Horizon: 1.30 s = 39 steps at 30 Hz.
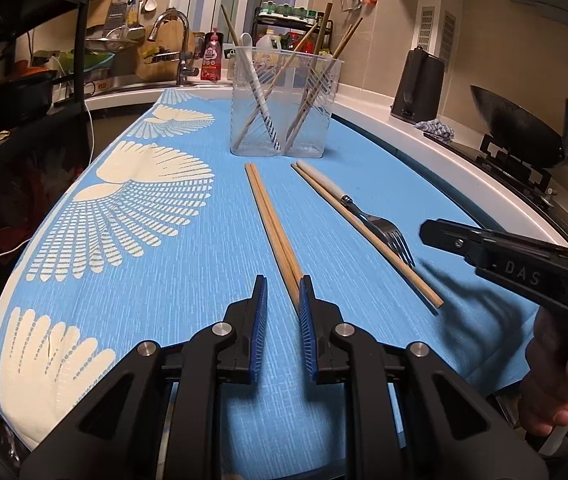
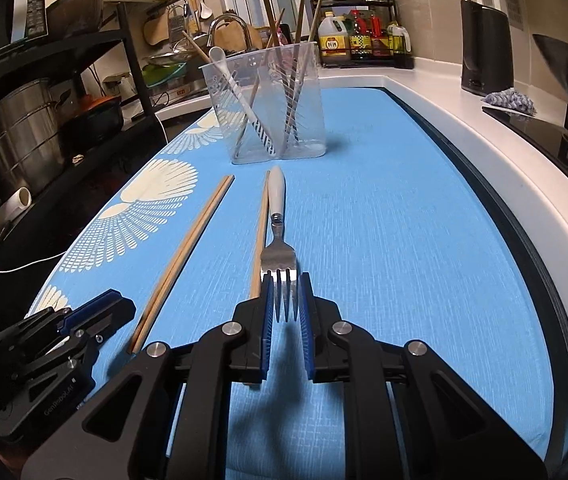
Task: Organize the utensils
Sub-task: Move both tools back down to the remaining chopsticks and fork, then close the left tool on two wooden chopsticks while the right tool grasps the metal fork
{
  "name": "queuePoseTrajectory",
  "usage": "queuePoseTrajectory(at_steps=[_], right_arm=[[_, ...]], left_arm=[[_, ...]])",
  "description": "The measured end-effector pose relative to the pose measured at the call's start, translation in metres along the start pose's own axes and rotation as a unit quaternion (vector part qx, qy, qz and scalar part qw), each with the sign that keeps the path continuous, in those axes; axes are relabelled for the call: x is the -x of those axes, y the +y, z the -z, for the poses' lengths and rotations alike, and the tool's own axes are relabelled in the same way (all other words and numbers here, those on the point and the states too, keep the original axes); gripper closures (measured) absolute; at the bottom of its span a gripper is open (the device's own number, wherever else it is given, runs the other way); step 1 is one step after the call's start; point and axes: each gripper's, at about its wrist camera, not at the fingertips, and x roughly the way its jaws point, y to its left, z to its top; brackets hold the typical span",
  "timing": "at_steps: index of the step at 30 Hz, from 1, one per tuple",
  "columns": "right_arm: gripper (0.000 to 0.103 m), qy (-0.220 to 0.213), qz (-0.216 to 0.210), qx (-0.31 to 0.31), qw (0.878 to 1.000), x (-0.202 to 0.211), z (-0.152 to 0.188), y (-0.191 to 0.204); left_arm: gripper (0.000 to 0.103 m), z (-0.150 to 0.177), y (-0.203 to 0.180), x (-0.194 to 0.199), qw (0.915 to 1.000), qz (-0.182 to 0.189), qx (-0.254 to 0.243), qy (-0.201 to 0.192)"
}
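Clear holder point(image 1: 284, 104) already contains several utensils; chopstick pair point(image 1: 271, 228), single chopstick point(image 1: 368, 236) and fork point(image 2: 279, 248) remain on the desk point(image 1: 187, 280). Left hand-held gripper point(image 1: 282, 292) and right hand-held gripper point(image 2: 286, 296) both narrowly parted, empty.

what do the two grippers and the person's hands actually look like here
Both grippers are matte black plastic with angular linkage arms, triangular cut-outs and round silver pivot bolts. Each finger carries a blue ribbed pad. The right gripper shows pale "DAS" lettering on its side; the left gripper has small faint lettering on its body. A bare hand grips the right handle, no sleeve visible.
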Motion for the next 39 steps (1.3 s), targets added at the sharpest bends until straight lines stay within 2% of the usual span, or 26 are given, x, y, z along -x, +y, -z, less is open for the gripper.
queuePoseTrajectory(at_steps=[3,9,11,13,15,22,26,30,31,39], right_arm=[[0.078,-0.009,0.012,0.034,0.999,-0.007,-0.007,0.012],[0.078,0.011,0.038,0.087,0.995,-0.032,-0.01,0.027],[0.08,0.011,0.039,0.076,0.996,-0.033,-0.011,0.021],[0.09,0.014,0.033,0.059,0.998,-0.032,-0.011,0.014],[0.094,0.016,0.03,0.05,0.998,-0.033,-0.009,0.008],[0.097,0.011,0.021,0.007,1.0,-0.03,-0.007,-0.013],[0.093,0.006,0.022,0.014,1.0,-0.027,-0.008,-0.015],[0.074,-0.001,0.035,0.051,0.998,-0.028,-0.007,-0.009],[0.072,-0.001,0.039,0.059,0.997,-0.028,-0.007,-0.008],[0.072,0.009,0.05,0.103,0.993,-0.033,-0.004,-0.002]], left_arm=[[0.086,0.0,0.0,-0.001,1.0,0.0,0.0,0.001],[0.086,0.001,0.0,0.001,1.0,0.002,-0.002,-0.001],[0.086,0.0,0.0,0.001,1.0,0.004,-0.001,0.001],[0.086,0.001,0.0,0.001,1.0,0.005,-0.001,0.0],[0.086,0.0,0.001,0.0,1.0,0.006,0.001,-0.001],[0.086,0.001,-0.002,-0.006,0.9999,0.012,0.001,0.005],[0.086,-0.002,-0.005,-0.007,0.9999,0.014,-0.002,0.007],[0.086,-0.002,-0.007,-0.009,0.9998,0.016,-0.003,0.009],[0.086,-0.002,-0.008,-0.01,0.9998,0.016,-0.003,0.011],[0.086,-0.002,-0.011,-0.017,0.9997,0.011,-0.005,0.022]])
